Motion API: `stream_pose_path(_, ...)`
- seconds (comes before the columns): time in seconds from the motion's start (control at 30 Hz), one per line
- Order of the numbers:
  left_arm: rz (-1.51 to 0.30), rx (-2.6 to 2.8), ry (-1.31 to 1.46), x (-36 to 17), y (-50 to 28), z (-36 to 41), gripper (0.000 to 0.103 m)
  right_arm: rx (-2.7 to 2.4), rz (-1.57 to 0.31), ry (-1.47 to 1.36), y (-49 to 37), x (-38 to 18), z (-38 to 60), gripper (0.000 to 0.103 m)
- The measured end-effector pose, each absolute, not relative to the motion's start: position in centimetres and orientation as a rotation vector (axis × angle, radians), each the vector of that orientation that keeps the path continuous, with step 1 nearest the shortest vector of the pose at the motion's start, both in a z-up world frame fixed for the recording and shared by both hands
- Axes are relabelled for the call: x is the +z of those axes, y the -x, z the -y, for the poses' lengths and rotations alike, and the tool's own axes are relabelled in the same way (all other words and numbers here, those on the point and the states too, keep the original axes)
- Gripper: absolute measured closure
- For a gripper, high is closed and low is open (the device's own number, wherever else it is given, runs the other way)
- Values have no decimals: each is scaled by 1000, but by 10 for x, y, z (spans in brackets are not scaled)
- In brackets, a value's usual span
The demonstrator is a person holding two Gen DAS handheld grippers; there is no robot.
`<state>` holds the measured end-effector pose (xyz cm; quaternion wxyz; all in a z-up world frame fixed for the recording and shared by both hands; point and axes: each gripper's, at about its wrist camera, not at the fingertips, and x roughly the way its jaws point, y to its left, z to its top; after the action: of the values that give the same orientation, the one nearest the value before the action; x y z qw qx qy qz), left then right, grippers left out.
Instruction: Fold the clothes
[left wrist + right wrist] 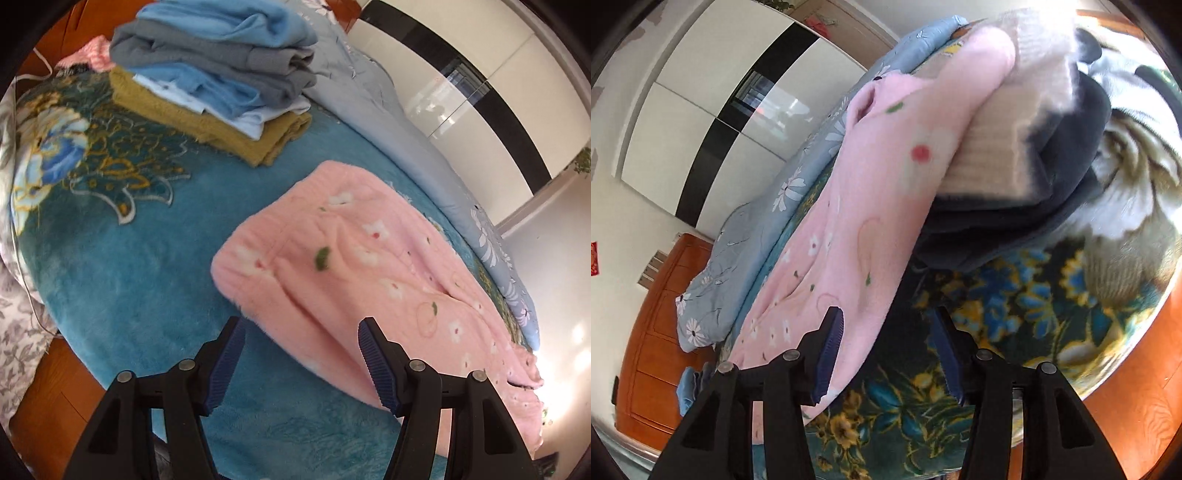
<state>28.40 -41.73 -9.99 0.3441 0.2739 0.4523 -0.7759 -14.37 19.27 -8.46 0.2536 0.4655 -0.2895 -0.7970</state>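
Note:
Pink fleece trousers with small flowers lie flat on the teal floral blanket, waistband toward the left. My left gripper is open just above the trousers' near edge, holding nothing. In the right wrist view the same trousers stretch away along the bed, their far end lying over a pile of clothes. My right gripper is open over the trousers' near edge and the blanket, holding nothing.
A stack of folded clothes in blue, grey and mustard sits at the back left. A light blue floral duvet runs along the far side. A pile of beige and dark navy garments lies at the right. A wardrobe stands beyond the bed.

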Motion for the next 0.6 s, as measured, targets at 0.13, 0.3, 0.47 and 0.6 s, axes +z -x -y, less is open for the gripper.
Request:
stream_pose_path(0.13,-1293,-2014,-671,-120,-284,428,35,-2112,835,-1265,151,-99,-174,51)
stream_pose_path(0.3,-1394,-2007,-613,-136,-285,441,43,-2089,883,-1266,165,-108,-160,51)
stream_pose_path(0.47,-1493,-2011,-517,-136,-299,451,95,-2106,888,-1271,165,-103,-160,98)
stream_pose_path(0.6,-1556,-2104,-386,-109,-310,450,96,-2085,863,-1192,159,-76,-163,98)
